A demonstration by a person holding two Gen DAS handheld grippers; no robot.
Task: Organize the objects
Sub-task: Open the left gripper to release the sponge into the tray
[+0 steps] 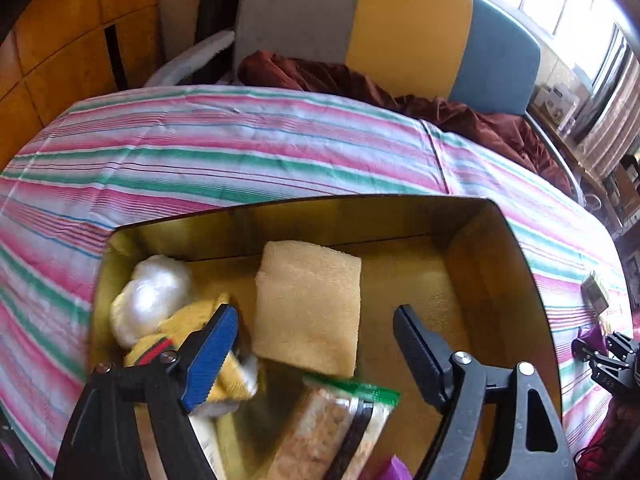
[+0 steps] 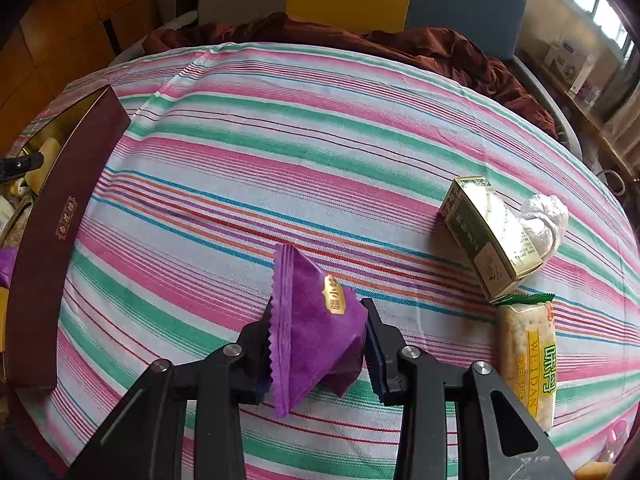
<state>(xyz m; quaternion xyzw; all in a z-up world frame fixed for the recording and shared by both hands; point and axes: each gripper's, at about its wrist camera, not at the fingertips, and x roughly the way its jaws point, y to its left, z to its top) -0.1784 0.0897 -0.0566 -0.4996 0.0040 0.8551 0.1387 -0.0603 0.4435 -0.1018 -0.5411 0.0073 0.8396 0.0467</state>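
My left gripper stands wide open over a box with a gold lining. Nothing is pressed between its fingers. Below them, nearer the camera, a cracker packet with a green seal lies loose in the box. Also in the box are a yellow sponge-like pad, a white wrapped lump and a yellow packet with a red and green band. My right gripper is shut on a purple snack packet, held just above the striped tablecloth.
The box's maroon outer wall stands at the left of the right wrist view. At the right lie a green and gold carton, a crumpled white bag and a cracker pack. Dark red cloth and chairs lie beyond the table.
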